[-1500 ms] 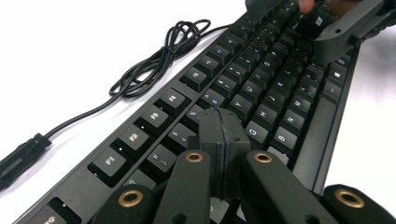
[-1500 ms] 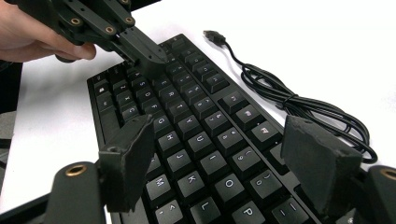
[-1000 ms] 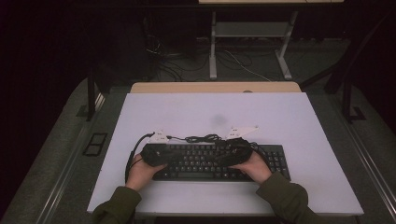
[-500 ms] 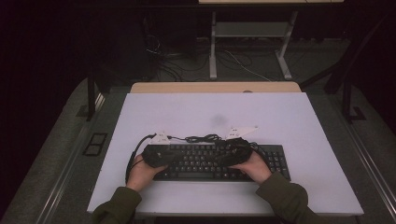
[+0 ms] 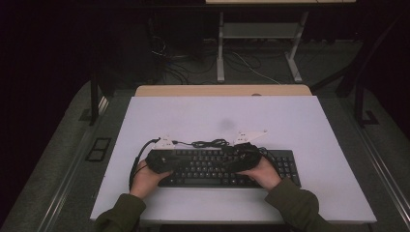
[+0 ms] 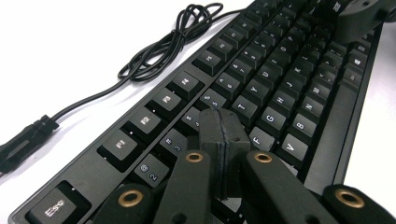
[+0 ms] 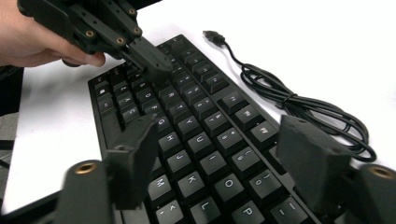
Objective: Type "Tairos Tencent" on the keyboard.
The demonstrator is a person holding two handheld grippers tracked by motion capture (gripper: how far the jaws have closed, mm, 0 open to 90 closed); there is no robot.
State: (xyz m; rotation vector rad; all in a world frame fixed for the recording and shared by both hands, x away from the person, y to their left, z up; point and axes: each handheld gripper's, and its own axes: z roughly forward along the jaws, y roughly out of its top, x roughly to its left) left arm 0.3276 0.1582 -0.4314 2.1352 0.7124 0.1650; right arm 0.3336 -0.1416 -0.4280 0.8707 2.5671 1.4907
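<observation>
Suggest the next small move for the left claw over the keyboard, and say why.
Probably a short press straight down. The left claw is shut, its tip poised over the keyboard around the R and F keys, like a single finger ready to type; whether it already touches a key cannot be told. The right claw hangs open above the right-hand letters, so it seems less ready.
</observation>
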